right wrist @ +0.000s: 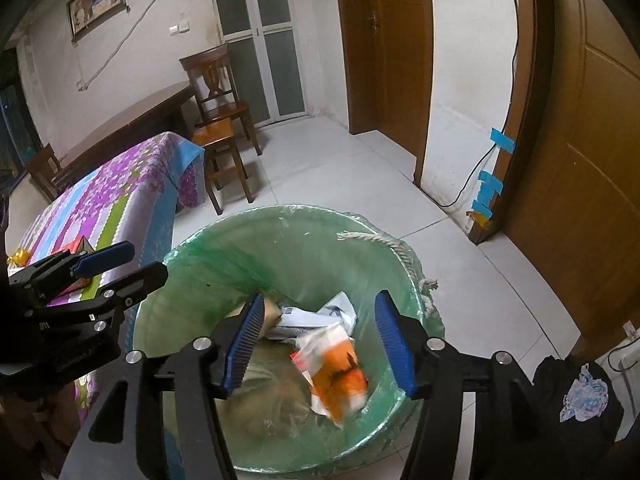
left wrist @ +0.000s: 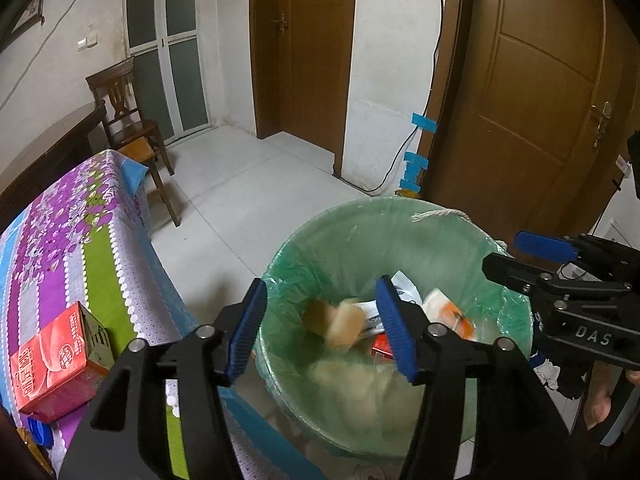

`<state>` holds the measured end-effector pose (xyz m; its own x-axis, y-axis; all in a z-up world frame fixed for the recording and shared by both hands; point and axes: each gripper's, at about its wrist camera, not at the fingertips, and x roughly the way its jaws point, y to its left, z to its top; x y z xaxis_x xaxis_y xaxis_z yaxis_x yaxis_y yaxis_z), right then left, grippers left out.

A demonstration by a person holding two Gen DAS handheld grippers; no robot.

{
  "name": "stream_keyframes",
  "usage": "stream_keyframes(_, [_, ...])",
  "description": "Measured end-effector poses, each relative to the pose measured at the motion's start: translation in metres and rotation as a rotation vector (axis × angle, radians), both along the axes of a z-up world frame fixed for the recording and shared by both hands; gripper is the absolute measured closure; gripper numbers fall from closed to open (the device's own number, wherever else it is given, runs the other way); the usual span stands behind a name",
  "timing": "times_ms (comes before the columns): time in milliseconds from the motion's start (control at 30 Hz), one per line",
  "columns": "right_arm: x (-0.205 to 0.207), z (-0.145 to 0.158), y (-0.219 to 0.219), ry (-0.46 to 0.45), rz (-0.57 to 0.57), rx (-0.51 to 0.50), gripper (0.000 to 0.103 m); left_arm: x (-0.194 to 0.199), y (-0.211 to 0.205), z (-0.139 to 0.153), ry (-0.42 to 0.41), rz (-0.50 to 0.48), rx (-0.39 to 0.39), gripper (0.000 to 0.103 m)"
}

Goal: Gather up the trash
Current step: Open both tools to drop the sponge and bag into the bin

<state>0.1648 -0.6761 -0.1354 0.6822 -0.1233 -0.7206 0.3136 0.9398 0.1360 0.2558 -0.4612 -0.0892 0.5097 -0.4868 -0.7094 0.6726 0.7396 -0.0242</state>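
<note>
- Two grippers hang over the green-lined trash bin [left wrist: 344, 248], both angled down into it; left gripper [left wrist: 322, 326] has jaws apart with nothing pressed between the pads, right gripper [right wrist: 320, 340] likewise apart and empty.
- Task's things: a blurred tan piece [left wrist: 346, 322] sits between the left jaws' line of sight, inside the bin; an orange-and-clear wrapper [right wrist: 336, 364] is blurred below the right jaws, also within the bin's mouth. Both look mid-drop, my read from the blur.
- White printed paper [right wrist: 316, 316] and other scraps lie at the bin bottom.
- Risk: the wrapper is light and could catch on a pad or the liner edge and hang up instead of settling.
- Risk: the two grippers are close over one opening; pulling out carelessly could knock them together or snag the liner's drawstring [right wrist: 384, 242] and drag the liner off the rim.
- Risk: the bin stands just beside the bench [left wrist: 60, 240]; a bump could tip it.
- More trash likely remains: a red carton [left wrist: 52, 356] is on the bench's floral cloth.
- Writing: "DAS" on the right gripper's body in the left view; red carton has white characters, unreadable here; paper print too small.
</note>
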Motion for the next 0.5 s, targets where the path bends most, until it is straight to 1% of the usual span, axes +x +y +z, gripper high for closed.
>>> stream_keyframes(167, [-0.006, 0.003, -0.002, -0.012, -0.011, 0.002, 0.039, -0.003, -0.001, 0.0, -0.011, 0.009, 0.007, 0.038])
stream_keyframes(300, [-0.013, 0.005, -0.002, -0.022, -0.017, 0.003, 0.036, -0.004, -0.002, 0.002, -0.015, 0.014, 0.009, 0.034])
stream_keyframes(500, [-0.022, 0.012, 0.002, -0.035, -0.026, -0.002, 0.033, -0.009, 0.002, 0.009, -0.028, 0.018, 0.006, 0.033])
